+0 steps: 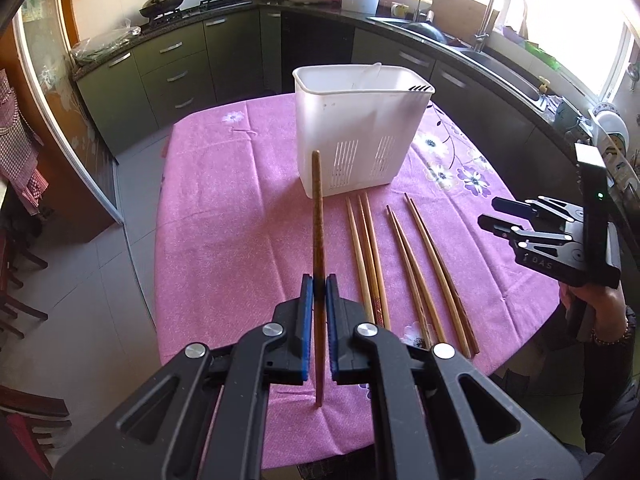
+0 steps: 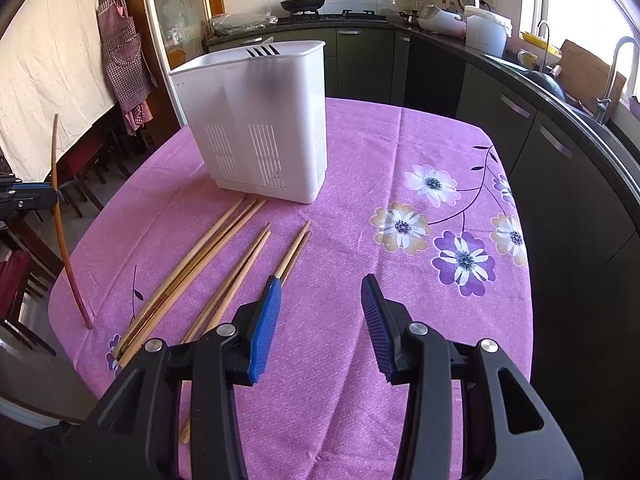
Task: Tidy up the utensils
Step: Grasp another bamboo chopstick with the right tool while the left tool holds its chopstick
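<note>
A: What did the left wrist view show?

B: The left gripper (image 1: 319,286) was clamped on a dark chopstick (image 1: 318,216), held clear of the pink tablecloth (image 1: 224,208). The white utensil holder (image 1: 356,136) stood beyond it, and the loose chopsticks (image 1: 394,264) lay just in front of the holder. The right gripper (image 1: 490,216) hovered at the table's right edge.

A: And the right wrist view?

B: The right gripper's jaws stood apart with nothing between them, above the cloth beside the loose chopsticks. At the left edge, the held chopstick hung steeply over the table.
</note>
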Tool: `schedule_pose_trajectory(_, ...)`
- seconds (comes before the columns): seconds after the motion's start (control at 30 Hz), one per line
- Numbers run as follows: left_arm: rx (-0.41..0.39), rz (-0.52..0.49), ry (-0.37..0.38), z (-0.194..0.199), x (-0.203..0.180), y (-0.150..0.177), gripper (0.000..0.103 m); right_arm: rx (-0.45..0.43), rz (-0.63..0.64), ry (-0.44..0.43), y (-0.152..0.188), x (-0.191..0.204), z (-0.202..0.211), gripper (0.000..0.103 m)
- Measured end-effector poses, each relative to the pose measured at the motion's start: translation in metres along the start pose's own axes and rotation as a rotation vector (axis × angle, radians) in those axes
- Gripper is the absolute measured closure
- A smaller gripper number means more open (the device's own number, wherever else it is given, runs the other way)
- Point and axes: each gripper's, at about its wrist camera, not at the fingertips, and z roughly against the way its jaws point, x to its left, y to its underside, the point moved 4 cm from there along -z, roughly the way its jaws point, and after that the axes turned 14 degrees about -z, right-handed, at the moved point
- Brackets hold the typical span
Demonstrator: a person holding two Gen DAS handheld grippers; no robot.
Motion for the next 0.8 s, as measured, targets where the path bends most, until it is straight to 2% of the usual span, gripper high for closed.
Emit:
schedule_pose_trajectory(0.17,-0.067,-0.011,-0.017,0.021,0.002,0.006,0.096,0.131,-0.002,-0.009,-0.002,0.004,-0.028,0.061)
schedule_pose_trajectory(0.3,-0.091,-0.014,-0.026,0.028,0.006,0.011,0.096,0.216,-0.025,-0.006,-0.006,0.004,-0.050,0.061)
schedule_pose_trajectory(0.37,-0.092,-0.015,-0.024,0.028,0.007,0.013,0.096,0.265,-0.045,-0.019,-0.008,0.005,-0.060,0.067)
schedule_pose_trajectory(0.53,-0.096,-0.024,-0.021,0.027,0.009,0.013,0.096,0.336,-0.069,-0.010,-0.014,0.006,-0.076,0.074)
schedule_pose_trajectory(0.8,-0.097,-0.042,-0.010,0.026,0.008,0.013,0.096,0.385,-0.047,0.020,-0.013,0.015,-0.084,0.077)
